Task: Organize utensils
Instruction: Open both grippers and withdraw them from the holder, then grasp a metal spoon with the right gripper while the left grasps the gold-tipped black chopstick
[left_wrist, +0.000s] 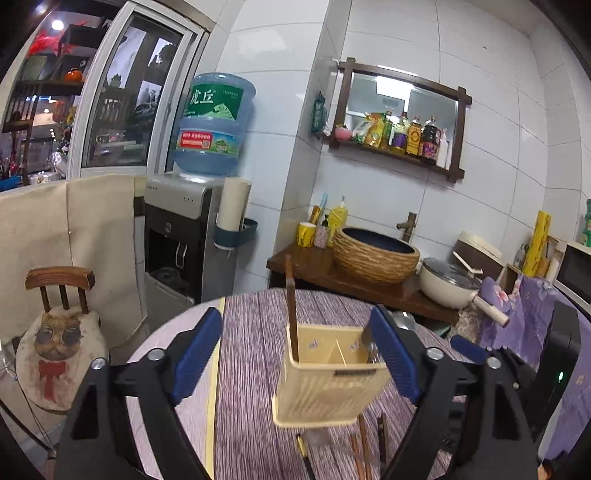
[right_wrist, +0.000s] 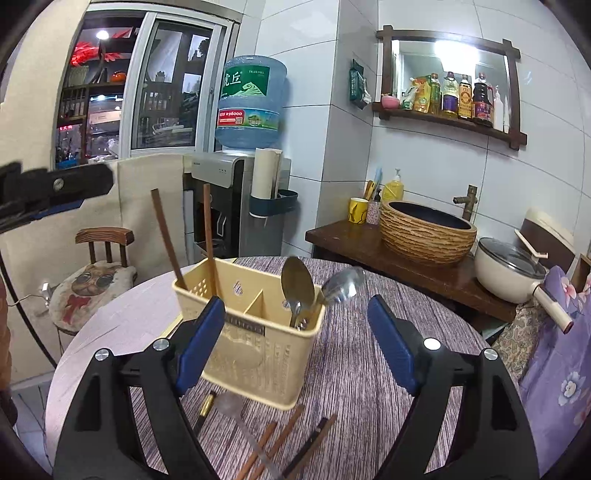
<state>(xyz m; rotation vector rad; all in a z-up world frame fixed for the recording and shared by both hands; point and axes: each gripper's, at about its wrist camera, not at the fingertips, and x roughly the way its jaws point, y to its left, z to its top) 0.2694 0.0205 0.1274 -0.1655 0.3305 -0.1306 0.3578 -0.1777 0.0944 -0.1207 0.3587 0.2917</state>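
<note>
purple-grey streaked cloth covers the round table (right_wrist: 351, 354) we work over, and everything below is placed against the cream utensil holder (right_wrist: 255, 347) standing on it. nearest us, our right gripper (right_wrist: 295, 343) has its blue pads spread wide with nothing between them, the left pad just in front of the holder's near wall. our left gripper (left_wrist: 299, 354) is likewise spread and holds nothing, its pads either side of the holder (left_wrist: 328, 376) in its own view. on the cloth in front of the holder lie loose brown chopsticks (right_wrist: 275, 439), a dark chopstick (right_wrist: 314, 439), a clear-handled utensil (right_wrist: 240, 421) and a brass-tipped piece (right_wrist: 207, 404). inside the holder, two brown chopsticks (right_wrist: 208, 236) stand tilted in the left compartment, and two metal spoons (right_wrist: 297, 284) lean in the right one. behind the holder, beyond the table, stands a water dispenser (right_wrist: 236, 192) with a blue bottle. right of the holder and further back, a wooden counter carries a woven basin (right_wrist: 426, 240) and a cream pot (right_wrist: 506, 269).
</note>
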